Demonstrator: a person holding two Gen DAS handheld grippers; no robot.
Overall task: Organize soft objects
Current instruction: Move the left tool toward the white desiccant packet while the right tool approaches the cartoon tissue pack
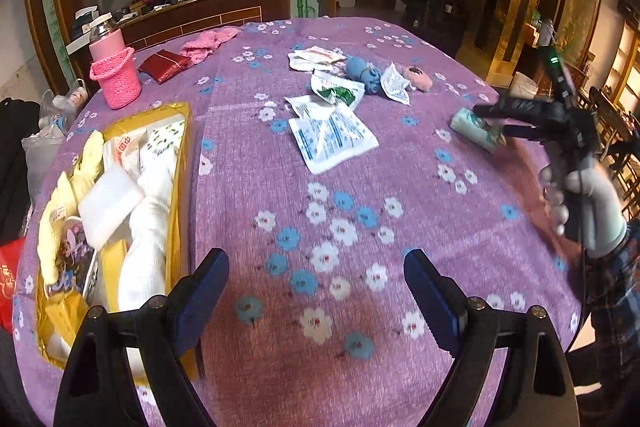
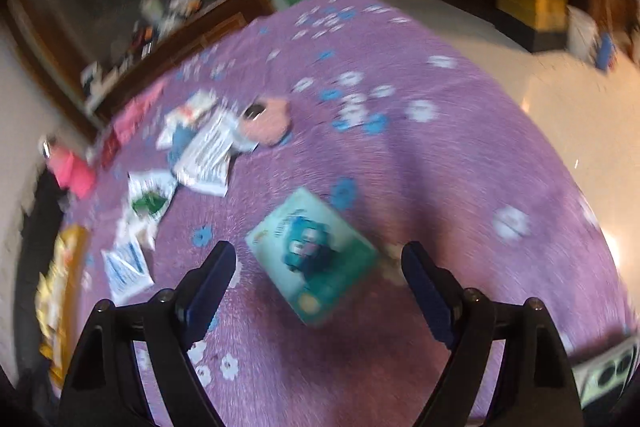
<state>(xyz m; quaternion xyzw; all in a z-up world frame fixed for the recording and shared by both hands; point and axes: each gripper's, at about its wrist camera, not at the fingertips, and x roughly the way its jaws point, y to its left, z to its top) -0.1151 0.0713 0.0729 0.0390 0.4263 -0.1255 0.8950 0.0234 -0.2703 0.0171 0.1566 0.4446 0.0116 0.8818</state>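
Left tool (image 1: 316,297): jaws wide apart with nothing between them, hanging over bare flowered cloth near the front edge of the surface (image 1: 460,227).
Right tool (image 2: 318,285): jaws apart; the teal tissue pack (image 2: 310,255) lies on the cloth in the gap between them, and no pad presses on it.
Right tool from the left camera: black frame held in a gloved hand (image 1: 588,203) at the right side, tips at the teal pack.
Teal tissue pack: flat on the cloth, turned at an angle, near the right edge of the surface and well apart from the other things.
Yellow box (image 1: 182,163): at the left side of the surface, open, filled with white and pale yellow soft packs.
Loose white packets (image 1: 334,141): scattered in the middle of the surface, some overlapping.
Blue soft toy (image 1: 364,73): among the far packets, with a pink fluffy item (image 1: 418,77) just beside them.
Pink knitted holder (image 1: 116,77): upright at the far left, a bottle standing in it.
Right camera view: blurred, so small detail cannot be read.
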